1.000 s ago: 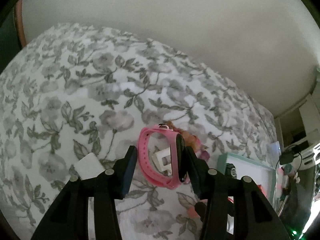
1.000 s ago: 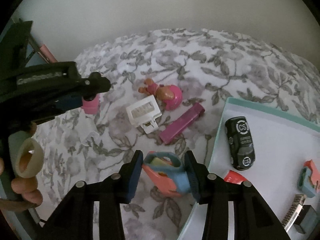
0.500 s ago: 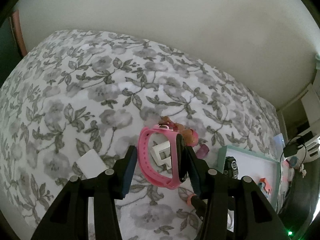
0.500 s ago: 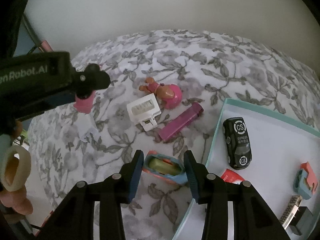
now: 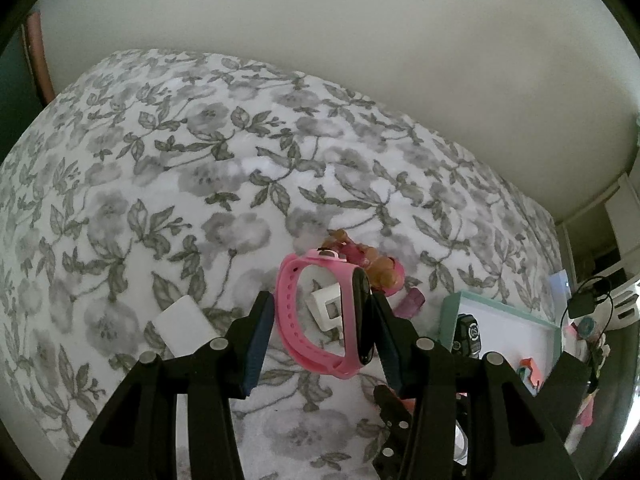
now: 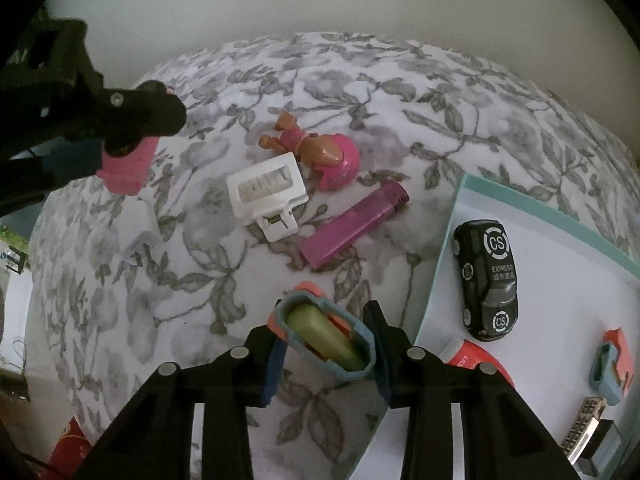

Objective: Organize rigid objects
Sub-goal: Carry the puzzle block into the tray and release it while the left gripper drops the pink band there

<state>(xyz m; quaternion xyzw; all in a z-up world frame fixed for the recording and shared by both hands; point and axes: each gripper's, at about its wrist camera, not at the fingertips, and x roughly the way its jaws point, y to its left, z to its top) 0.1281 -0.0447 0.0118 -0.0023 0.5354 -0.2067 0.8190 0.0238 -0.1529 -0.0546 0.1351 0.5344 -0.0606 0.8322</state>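
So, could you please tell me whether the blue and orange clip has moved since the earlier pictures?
Yes. In the right hand-held gripper, the blue and orange clip has tipped from side-on to end-on, closer to the tray.

wrist fisheyes, close overhead (shared doll (image 5: 374, 266))

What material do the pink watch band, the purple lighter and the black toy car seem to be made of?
The pink watch band looks like soft matte silicone: it curves in a loop and has a row of punched holes. The purple lighter looks like translucent glossy plastic, since light shows through its body. The black toy car has a smooth painted shell with printed lettering; plastic or die-cast metal, I cannot tell.
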